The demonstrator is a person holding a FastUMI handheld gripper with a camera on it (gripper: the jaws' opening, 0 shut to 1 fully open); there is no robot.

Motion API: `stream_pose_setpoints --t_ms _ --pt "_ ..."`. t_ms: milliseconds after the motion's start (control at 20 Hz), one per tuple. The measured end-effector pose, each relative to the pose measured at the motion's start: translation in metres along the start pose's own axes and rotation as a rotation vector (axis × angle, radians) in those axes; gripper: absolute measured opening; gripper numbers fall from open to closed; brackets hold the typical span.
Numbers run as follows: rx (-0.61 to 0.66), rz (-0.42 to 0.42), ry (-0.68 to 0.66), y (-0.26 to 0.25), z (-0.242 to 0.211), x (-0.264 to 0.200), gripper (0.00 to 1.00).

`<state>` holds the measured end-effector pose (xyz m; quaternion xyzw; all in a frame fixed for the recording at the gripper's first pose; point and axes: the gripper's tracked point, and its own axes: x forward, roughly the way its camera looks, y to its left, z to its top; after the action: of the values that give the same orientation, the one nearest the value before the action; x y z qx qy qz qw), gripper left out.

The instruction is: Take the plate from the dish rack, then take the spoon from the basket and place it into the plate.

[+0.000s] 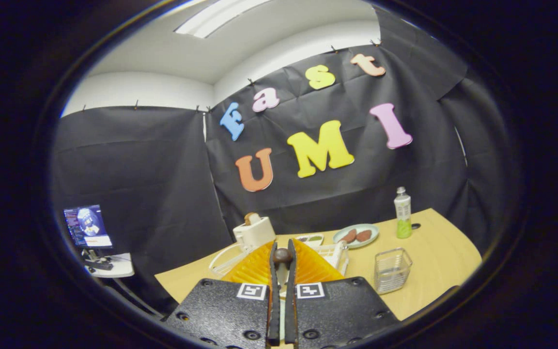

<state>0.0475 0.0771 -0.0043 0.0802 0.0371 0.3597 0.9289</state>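
Gripping a brown round-ended spoon (pixel 282 255), the gripper (pixel 282 271) has its fingers drawn nearly together, one on each side of the handle, with the rounded end showing at their tips. Behind the fingers and fanning out to both sides is an orange ribbed plate (pixel 255 266), translucent, on the table (pixel 434 261) of pale wood. Beyond the plate is a white wire rack (pixel 334 254); left of it stands a white toaster (pixel 254 231) with a brown slice in it. Ahead and right of the fingers: a clear square basket (pixel 392 269), a pale plate with brown patties (pixel 356 235), and a green bottle (pixel 402 213). Far left, a lit monitor (pixel 87 226).
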Motion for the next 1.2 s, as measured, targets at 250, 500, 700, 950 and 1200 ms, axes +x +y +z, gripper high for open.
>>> stream_pose_setpoints --t_ms 250,500,700,950,1200 --pt "-0.03 0.087 0.117 0.013 -0.065 0.005 0.09" --pt "0.029 0.107 0.184 0.008 -0.106 0.021 0.09" --pt "0.093 0.109 0.197 -0.001 -0.113 0.032 0.09" --pt "0.072 -0.03 0.199 -0.035 -0.117 0.039 0.4" --pt "0.086 -0.118 0.144 -0.051 -0.099 0.039 0.83"
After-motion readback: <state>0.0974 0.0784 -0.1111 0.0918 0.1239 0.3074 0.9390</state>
